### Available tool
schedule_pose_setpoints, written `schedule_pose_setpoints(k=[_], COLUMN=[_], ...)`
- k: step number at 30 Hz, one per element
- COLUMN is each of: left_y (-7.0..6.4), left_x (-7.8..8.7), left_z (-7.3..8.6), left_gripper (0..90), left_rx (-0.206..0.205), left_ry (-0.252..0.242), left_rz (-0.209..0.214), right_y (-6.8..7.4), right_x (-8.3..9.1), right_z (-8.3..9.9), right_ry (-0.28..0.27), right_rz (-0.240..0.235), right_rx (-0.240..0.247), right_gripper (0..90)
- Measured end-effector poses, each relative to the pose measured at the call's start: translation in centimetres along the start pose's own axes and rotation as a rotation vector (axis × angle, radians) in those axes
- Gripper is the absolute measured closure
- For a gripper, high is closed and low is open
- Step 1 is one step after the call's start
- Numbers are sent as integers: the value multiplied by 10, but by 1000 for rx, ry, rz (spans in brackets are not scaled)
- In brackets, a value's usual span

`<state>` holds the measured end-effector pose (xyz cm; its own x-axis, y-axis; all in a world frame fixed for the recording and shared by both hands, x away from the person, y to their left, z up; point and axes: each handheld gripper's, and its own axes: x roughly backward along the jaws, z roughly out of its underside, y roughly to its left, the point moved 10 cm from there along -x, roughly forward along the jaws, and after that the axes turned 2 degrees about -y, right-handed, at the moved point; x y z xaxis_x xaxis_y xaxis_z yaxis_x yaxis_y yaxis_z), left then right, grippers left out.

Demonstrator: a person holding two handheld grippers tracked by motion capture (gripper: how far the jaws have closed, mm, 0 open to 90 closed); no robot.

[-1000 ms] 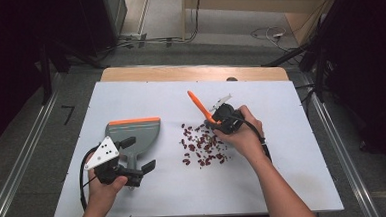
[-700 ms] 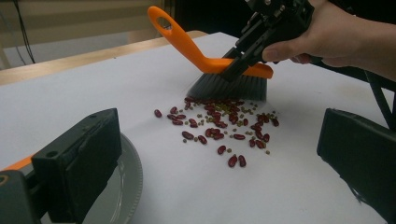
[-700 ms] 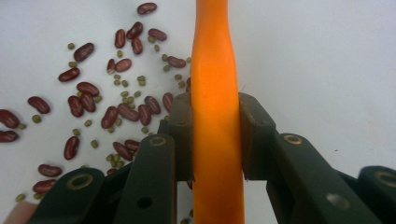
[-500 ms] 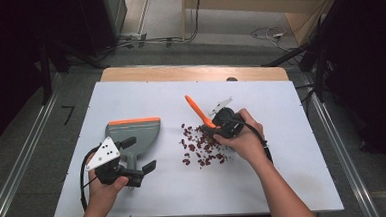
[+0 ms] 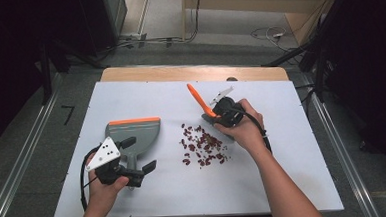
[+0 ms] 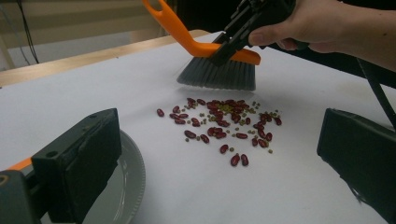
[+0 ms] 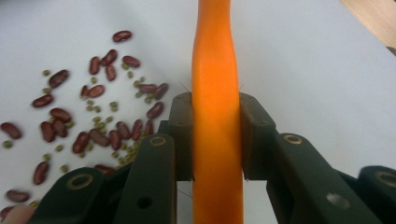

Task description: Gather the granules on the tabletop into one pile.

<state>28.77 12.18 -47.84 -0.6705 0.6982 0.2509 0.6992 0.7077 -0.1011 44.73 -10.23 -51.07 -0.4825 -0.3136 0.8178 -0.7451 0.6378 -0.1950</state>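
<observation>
Brush lifted just beyond the spilled beans, dustpan waiting at left.

Right gripper [image 5: 215,113] clenched on the orange hand brush [image 5: 198,99], handle tipped a little farther left than half a second ago, grey bristles [image 6: 218,74] hanging just past the far edge of the red kidney beans and small green beans [image 5: 203,145]. Left gripper [image 5: 133,154], jaws spread wide, unmoved over the handle of the grey dustpan [image 5: 135,134]; pan tray bare. White table [image 5: 293,148] underneath.
</observation>
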Motion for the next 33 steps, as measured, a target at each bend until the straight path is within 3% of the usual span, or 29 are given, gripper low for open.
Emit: schedule_pose_setpoints(k=[3, 7, 11, 20, 24, 28, 33], left_y=[2, 3, 3, 2, 1, 2, 2], left_x=[2, 2, 2, 3, 3, 3, 4], left_z=[0, 0, 0, -2, -2, -2, -1], left_gripper=[3, 2, 2, 1, 0, 0, 0], left_rx=[3, 8, 10, 18, 13, 14, 17], left_ry=[0, -3, -5, -10, -11, -13, -15], left_rz=[-3, -6, -2, 6, 9, 9, 12], right_y=[-2, 7, 16, 32, 32, 26, 24], right_x=[-7, -13, -12, -5, -1, 0, -7], right_z=[-2, -4, -3, 1, 0, -10, -29], right_ry=[15, 30, 54, 54, 51, 17, -36], right_rz=[16, -11, -15, -62, -90, -78, -71], right_rx=[18, 20, 58, 94, 83, 98, 179], right_gripper=[692, 692, 692, 692, 692, 691, 691])
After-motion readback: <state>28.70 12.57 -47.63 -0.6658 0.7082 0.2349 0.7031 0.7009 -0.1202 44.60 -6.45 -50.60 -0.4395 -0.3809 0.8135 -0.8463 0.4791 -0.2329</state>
